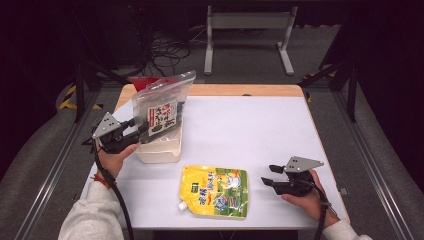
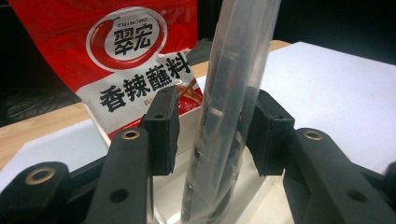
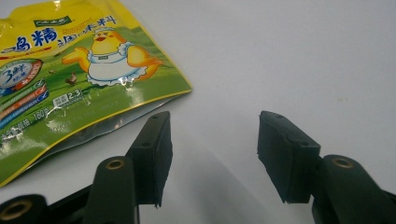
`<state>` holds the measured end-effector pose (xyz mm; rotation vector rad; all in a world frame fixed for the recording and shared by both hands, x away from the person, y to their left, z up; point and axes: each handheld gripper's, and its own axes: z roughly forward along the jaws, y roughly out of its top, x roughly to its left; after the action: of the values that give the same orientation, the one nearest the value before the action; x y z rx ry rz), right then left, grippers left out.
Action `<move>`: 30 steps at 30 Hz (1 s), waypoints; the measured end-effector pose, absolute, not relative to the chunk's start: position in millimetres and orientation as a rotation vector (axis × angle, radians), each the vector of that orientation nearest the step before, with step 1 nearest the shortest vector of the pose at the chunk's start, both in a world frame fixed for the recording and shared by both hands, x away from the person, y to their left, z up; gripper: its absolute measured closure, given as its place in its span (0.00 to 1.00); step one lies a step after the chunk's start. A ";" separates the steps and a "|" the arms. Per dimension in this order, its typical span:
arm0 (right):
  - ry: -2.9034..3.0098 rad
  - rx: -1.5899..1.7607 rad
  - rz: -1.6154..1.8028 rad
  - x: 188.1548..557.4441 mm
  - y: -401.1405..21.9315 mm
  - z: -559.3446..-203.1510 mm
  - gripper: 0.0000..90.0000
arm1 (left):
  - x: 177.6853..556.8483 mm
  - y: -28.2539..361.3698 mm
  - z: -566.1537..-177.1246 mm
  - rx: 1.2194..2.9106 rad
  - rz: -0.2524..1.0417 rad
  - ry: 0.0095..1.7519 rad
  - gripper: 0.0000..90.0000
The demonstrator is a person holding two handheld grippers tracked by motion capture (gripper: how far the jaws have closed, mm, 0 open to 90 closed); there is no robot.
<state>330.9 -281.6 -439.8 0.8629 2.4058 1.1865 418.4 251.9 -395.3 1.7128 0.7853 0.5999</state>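
A clear zip bag (image 1: 160, 107) with a dark, red-labelled packet inside stands upright in a white bin (image 1: 160, 151) at the table's left. Behind it in the bin is a red pouch (image 1: 145, 81). My left gripper (image 1: 140, 131) reaches in from the left, and the clear bag (image 2: 229, 93) runs between its jaws. A gap shows beside the left pad (image 2: 163, 130), so the bag is not pinched. The red pouch (image 2: 130, 51) rises behind. My right gripper (image 1: 267, 175) rests open at the front right, just right of a yellow-green spouted pouch (image 1: 215, 190) lying flat. Nothing sits between the right gripper's (image 3: 215, 149) jaws; the yellow-green pouch (image 3: 70, 70) lies to their left.
The white table (image 1: 250, 120) has a wooden strip along its far edge. A metal stand (image 1: 247, 30) and cables sit on the floor beyond it. Rails run along both sides of the table.
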 end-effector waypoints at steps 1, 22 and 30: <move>2.407 0.861 1.191 331.4 -280.9 -439.5 0.50 | 415.3 252.4 -393.6 1.715 0.611 0.781 0.64; 2.415 0.775 1.203 329.2 -272.5 -430.8 0.52 | 302.6 220.8 -408.6 1.875 0.559 0.764 0.30; 2.426 0.751 1.209 327.5 -266.5 -431.7 0.58 | 275.8 188.4 -442.9 2.068 0.250 0.678 0.31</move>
<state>327.5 -266.5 -431.7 0.7511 2.4256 1.2091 275.8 188.4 -442.9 2.0679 0.6777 0.2504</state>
